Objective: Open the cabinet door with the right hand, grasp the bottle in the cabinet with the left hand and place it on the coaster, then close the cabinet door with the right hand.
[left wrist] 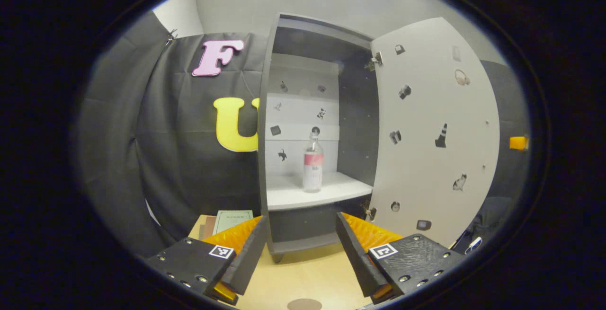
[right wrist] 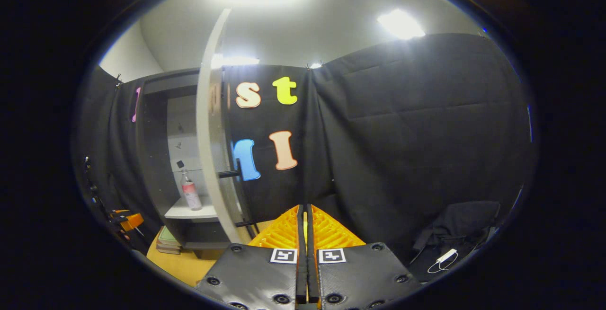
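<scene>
A clear bottle [left wrist: 313,162] with a pink label and dark cap stands upright on the white shelf [left wrist: 318,190] inside the grey cabinet [left wrist: 265,125]. Its white door [left wrist: 433,130] is swung open to the right. My left gripper [left wrist: 299,234] is open, facing the cabinet from a short way off, the bottle straight ahead between its fingers. A round brown coaster [left wrist: 304,304] lies on the table just below. In the right gripper view the door [right wrist: 208,144] shows edge-on with its dark handle [right wrist: 229,174], the bottle [right wrist: 190,191] behind it. My right gripper [right wrist: 303,215] is shut on nothing, apart from the handle.
The wooden table [left wrist: 303,272] holds the cabinet and a green booklet [left wrist: 231,219] on stacked books at its left. Part of the other gripper [right wrist: 124,220] shows at far left in the right gripper view. A dark bag [right wrist: 454,234] and a white cable [right wrist: 442,259] lie low on the right.
</scene>
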`<state>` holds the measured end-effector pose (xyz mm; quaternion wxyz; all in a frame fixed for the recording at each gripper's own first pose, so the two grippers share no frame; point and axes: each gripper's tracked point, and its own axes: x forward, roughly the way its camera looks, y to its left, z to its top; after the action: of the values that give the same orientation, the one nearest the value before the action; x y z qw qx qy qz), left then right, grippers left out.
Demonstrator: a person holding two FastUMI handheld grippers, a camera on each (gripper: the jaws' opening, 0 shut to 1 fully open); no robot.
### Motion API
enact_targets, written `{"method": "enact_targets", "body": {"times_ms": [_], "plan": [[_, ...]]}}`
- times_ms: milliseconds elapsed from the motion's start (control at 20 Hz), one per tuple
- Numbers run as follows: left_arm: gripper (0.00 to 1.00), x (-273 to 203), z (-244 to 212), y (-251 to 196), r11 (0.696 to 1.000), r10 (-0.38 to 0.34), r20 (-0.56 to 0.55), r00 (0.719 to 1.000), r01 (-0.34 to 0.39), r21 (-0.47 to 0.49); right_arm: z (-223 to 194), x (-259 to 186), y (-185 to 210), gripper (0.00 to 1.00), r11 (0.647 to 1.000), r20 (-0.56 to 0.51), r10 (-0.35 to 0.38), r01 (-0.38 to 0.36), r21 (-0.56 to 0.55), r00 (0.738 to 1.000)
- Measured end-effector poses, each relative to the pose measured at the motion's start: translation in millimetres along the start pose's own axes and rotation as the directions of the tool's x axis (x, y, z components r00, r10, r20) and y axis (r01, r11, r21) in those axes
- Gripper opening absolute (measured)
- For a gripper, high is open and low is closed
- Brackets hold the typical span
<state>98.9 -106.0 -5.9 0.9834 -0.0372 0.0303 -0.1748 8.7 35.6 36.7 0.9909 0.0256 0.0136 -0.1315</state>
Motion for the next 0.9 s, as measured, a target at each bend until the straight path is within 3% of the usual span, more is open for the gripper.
{"method": "enact_targets", "body": {"times_ms": [150,400,450,550,600,700,750,900], "plan": [[0.88,33.3,37.5,2.4,1.000,-0.003,0.058,0.998,0.004,-0.008,1.9,24.5,-34.7,0.02,0.995,-0.003,-0.095,0.095,-0.029,0.995],[0.86,96.7,95.8,-2.3,1.000,0.007,0.151,0.989,-0.006,-0.004,9.3,84.4,-38.7,0.05,0.996,0.018,-0.083,0.082,0.030,0.996],[0.86,108.8,103.9,-6.9,1.000,-0.001,0.163,0.987,0.002,-0.003,9.7,98.4,-40.0,0.00,0.996,0.022,-0.083,0.082,0.032,0.996],[0.88,142.5,111.4,-16.2,1.000,-0.013,0.169,0.986,0.008,0.026,9.9,125.8,-35.2,0.05,0.998,0.024,-0.058,0.057,0.031,0.998],[0.88,156.6,112.3,-19.0,0.999,-0.013,0.169,0.986,0.006,0.039,7.4,136.7,-35.1,0.19,0.998,0.019,-0.052,0.051,0.024,0.998],[0.86,185.2,112.1,-15.3,0.997,0.039,0.177,0.983,-0.051,0.059,-0.8,157.6,-38.5,0.28,0.998,-0.004,-0.060,0.060,0.012,0.998],[0.88,200.0,108.8,-20.3,0.997,0.034,0.178,0.983,-0.045,0.056,-3.7,166.5,-41.7,0.28,0.997,-0.009,-0.073,0.073,0.004,0.997],[0.86,243.9,98.6,-35.3,0.999,0.006,0.177,0.984,-0.015,0.045,-16.2,190.0,-40.9,0.66,0.996,-0.036,-0.084,0.084,-0.012,0.996]]}}
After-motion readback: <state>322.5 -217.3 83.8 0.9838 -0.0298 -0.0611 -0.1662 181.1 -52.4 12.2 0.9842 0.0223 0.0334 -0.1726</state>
